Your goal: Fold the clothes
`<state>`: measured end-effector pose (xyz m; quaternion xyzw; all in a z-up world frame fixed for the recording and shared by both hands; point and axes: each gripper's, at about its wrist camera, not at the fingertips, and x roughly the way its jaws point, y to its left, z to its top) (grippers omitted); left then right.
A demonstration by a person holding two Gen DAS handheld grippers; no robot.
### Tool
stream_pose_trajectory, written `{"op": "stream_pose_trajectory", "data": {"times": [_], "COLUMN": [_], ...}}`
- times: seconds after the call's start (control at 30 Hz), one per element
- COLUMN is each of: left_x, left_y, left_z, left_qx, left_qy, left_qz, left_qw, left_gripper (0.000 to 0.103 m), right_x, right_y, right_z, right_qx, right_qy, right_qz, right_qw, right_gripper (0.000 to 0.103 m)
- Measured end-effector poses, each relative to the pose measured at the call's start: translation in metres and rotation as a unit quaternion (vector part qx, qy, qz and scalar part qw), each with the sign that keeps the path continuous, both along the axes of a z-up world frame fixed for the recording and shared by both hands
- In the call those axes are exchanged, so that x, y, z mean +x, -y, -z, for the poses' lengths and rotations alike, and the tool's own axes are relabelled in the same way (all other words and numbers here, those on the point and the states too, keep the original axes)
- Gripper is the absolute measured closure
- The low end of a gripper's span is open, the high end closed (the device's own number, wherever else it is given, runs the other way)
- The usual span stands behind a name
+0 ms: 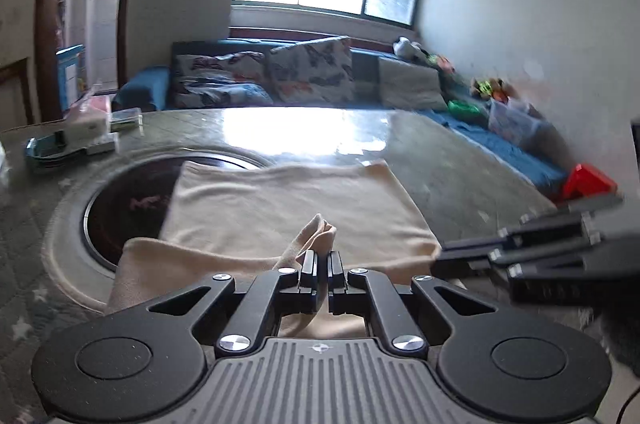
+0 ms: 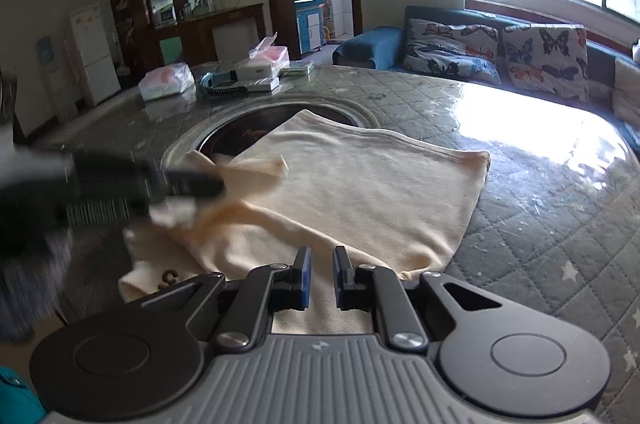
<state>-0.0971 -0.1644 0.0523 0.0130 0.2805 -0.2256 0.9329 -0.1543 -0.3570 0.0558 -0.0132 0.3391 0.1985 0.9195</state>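
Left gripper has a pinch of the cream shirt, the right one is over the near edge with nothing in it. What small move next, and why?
Probably close the right gripper on the cream shirt just under it. Its jaws stand apart over the near hem, while the left gripper is shut on a raised bunch of cloth. With both gripping, the fold can likely be carried evenly across the table.
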Motion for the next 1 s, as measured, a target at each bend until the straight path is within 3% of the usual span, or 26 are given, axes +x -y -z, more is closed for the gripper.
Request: {"op": "stream_pose_trajectory", "data": {"times": [0.13,0.3,0.43,0.57,0.63,0.77,1.0], "left_x": [-0.005,-0.014,-0.021,-0.028,-0.028,-0.025,-0.025], "left_y": [0.014,0.020,0.010,-0.014,-0.031,-0.068,-0.109], "left_z": [0.018,0.032,0.026,0.017,0.014,0.013,0.026], "left_qx": [0.036,0.059,0.057,0.075,0.081,0.081,0.082], "left_qy": [0.003,0.002,0.017,0.058,0.066,0.061,0.035], "left_qz": [0.023,0.052,0.064,0.035,0.011,-0.046,-0.110], "left_qw": [0.9991,0.9969,0.9962,0.9949,0.9945,0.9938,0.9900], "left_gripper": [0.097,0.087,0.070,0.061,0.058,0.050,0.050], "right_x": [0.008,0.019,0.025,0.032,0.036,0.042,0.052], "right_y": [0.000,-0.007,-0.012,-0.018,-0.021,-0.023,-0.024], "right_z": [0.001,0.006,0.010,0.017,0.020,0.022,0.025], "right_qx": [0.015,0.027,0.031,0.034,0.038,0.047,0.066], "right_qy": [-0.011,-0.027,-0.039,-0.054,-0.063,-0.071,-0.086], "right_qz": [0.008,0.006,0.001,0.000,0.001,0.007,0.023], "right_qw": [1.000,0.999,0.999,0.998,0.997,0.996,0.994], "right_gripper": [0.092,0.092,0.092,0.090,0.083,0.083,0.082]}}
